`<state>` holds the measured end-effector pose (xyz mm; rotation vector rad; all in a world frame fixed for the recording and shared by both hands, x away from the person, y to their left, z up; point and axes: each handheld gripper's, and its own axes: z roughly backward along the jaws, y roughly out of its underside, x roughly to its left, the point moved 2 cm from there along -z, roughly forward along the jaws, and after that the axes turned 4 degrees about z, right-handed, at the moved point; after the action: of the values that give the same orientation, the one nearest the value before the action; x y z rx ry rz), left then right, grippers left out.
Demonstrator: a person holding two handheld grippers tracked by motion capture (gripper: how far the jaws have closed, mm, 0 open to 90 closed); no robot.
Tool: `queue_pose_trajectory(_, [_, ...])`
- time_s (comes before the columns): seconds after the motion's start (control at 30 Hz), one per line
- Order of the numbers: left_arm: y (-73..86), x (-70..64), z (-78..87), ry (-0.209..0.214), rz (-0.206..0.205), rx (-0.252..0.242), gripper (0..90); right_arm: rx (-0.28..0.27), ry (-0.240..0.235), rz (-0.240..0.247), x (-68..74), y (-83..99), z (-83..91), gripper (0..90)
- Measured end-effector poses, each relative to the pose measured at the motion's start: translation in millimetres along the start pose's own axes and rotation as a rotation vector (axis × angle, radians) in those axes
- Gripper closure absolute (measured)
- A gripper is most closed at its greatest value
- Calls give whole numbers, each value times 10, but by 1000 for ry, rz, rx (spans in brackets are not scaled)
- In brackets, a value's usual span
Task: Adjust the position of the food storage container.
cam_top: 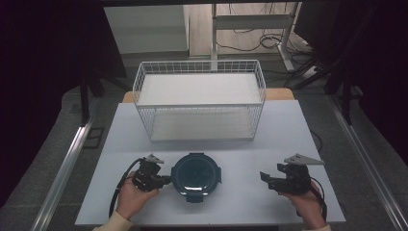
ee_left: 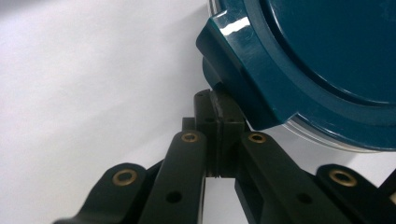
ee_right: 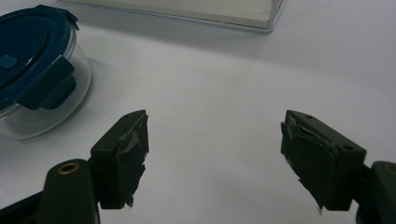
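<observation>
A round clear container with a teal clip-on lid (cam_top: 196, 175) sits on the white table near its front edge. My left gripper (cam_top: 166, 179) is at the container's left side. In the left gripper view its jaws are pressed together with nothing between the pads (ee_left: 219, 109), and their tips lie right under a side clip of the lid (ee_left: 243, 93). My right gripper (cam_top: 269, 180) rests well to the right of the container and is open. In the right gripper view it (ee_right: 215, 144) is empty over bare table, with the container (ee_right: 32, 70) at the upper left.
A white wire basket (cam_top: 199, 98) with a pale flat insert stands at the back middle of the table (cam_top: 240, 207); its lower edge (ee_right: 187, 11) shows far ahead in the right gripper view. A hand holds each gripper from the near edge. Dark floor, cables and rails surround the table.
</observation>
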<state>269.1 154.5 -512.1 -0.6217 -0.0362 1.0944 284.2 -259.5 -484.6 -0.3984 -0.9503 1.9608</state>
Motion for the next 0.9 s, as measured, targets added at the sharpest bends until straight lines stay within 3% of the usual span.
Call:
queue_pose_trajectory(0.3, [-78,-162,-106,32,-15,-11,900,-3,-7,5,47,-35,5,230])
queue_pose_trajectory(0.47, [-78,-137,-118,60,-4,-25,900,0,-4,12,55,-30,4,230])
queue_pose_trajectory(0.57, [-81,-77,-77,62,23,-97,899,3,-3,13,52,-25,-1,231])
queue_pose_trajectory(0.67, [-73,6,28,21,32,-142,891,9,-2,27,73,-24,-2,231])
queue_pose_trajectory(0.8, [2,98,150,-13,57,-182,751,14,-11,38,94,-20,-13,230])
queue_pose_trajectory(0.9, [53,140,231,-7,78,-205,578,24,-14,43,103,-8,-32,230])
